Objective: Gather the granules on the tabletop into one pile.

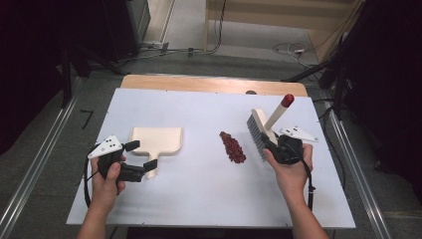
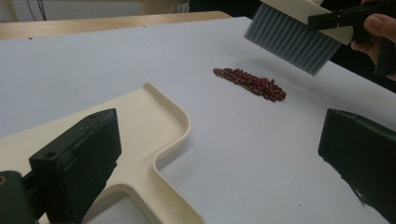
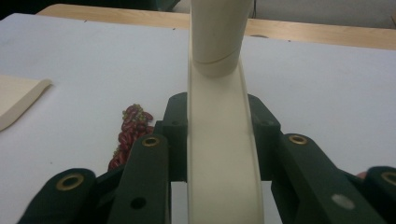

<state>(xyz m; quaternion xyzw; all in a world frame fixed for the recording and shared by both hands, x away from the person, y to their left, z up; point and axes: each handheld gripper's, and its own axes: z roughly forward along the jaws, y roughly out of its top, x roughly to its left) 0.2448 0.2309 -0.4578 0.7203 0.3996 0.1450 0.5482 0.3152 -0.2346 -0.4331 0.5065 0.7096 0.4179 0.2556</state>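
A person's right gripper (image 1: 272, 144) clamps a brush (image 1: 260, 130) just right of the bean pile (image 1: 233, 147), bristles clear of the table (image 1: 199, 199). Left of the pile, the left gripper (image 1: 142, 155) straddles the dustpan (image 1: 157, 140) handle, jaws released. Best practice now: grip the pan, set its lip near the beans, then sweep low toward it.

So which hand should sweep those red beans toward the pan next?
Probably the right. The right gripper is already shut on the brush, whose bristles hang just beside the red beans. The left gripper stands open around the dustpan handle, without a grip on it.
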